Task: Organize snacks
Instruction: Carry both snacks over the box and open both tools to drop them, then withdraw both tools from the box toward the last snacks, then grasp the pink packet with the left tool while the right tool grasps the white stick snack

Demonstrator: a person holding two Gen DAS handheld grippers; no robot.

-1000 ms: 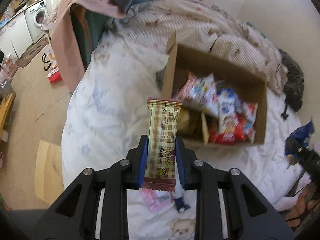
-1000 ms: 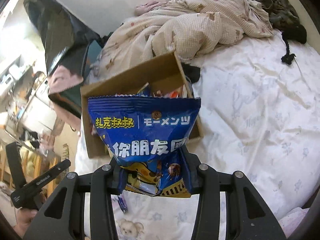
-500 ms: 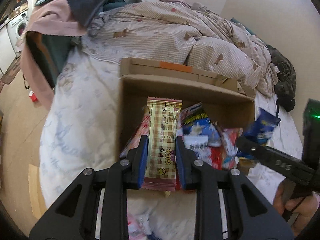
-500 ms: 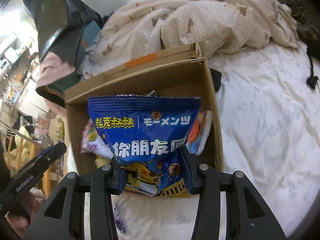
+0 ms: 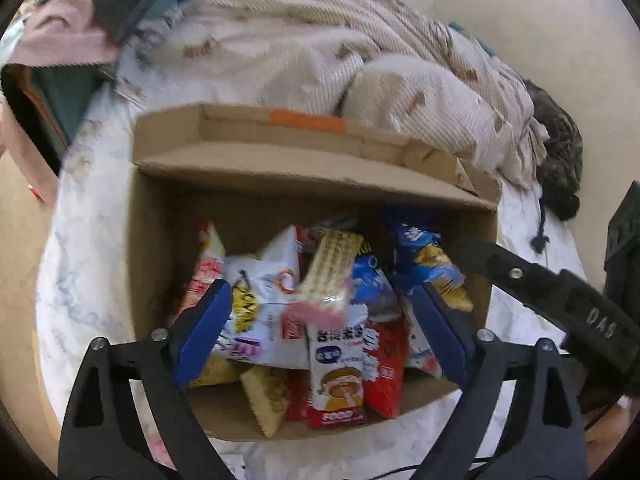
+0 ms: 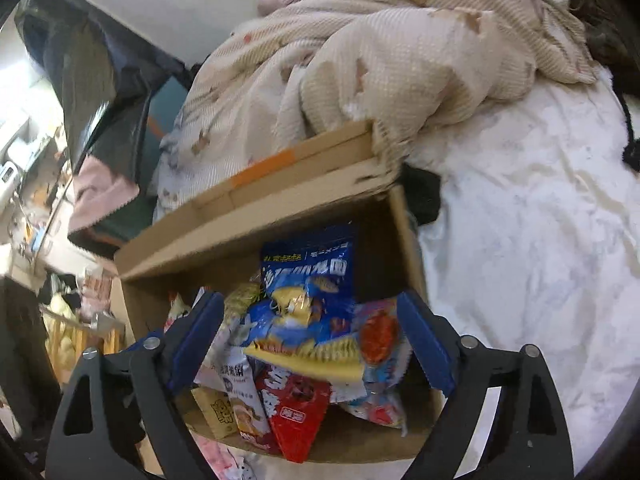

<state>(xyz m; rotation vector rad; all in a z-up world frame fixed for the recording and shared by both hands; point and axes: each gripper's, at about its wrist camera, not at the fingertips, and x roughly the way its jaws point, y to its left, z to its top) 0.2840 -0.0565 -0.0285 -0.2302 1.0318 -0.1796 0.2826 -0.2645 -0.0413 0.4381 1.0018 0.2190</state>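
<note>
A cardboard box (image 5: pixel 256 168) full of snack packets sits on the bed. My left gripper (image 5: pixel 320 328) is open right above it. The plaid wafer bar (image 5: pixel 332 272) is free of the fingers and lies tilted over the packets, blurred. My right gripper (image 6: pixel 312 340) is open over the box (image 6: pixel 280 204) too. The blue snack bag (image 6: pixel 308 280) is loose between the jaws on top of the pile. The right gripper's black finger (image 5: pixel 560 300) shows at the right of the left wrist view, beside the blue bag (image 5: pixel 428 256).
A beige rumpled quilt (image 5: pixel 320 60) lies behind the box. The white bedsheet (image 6: pixel 540 220) spreads to the right. Dark clothes (image 6: pixel 100 60) hang at the left. A dark garment (image 5: pixel 560 152) lies at the bed's right edge.
Both grippers moved down over the box and opened. The plaid bar left the left gripper and the blue bag left the right one; both are now in the box.
</note>
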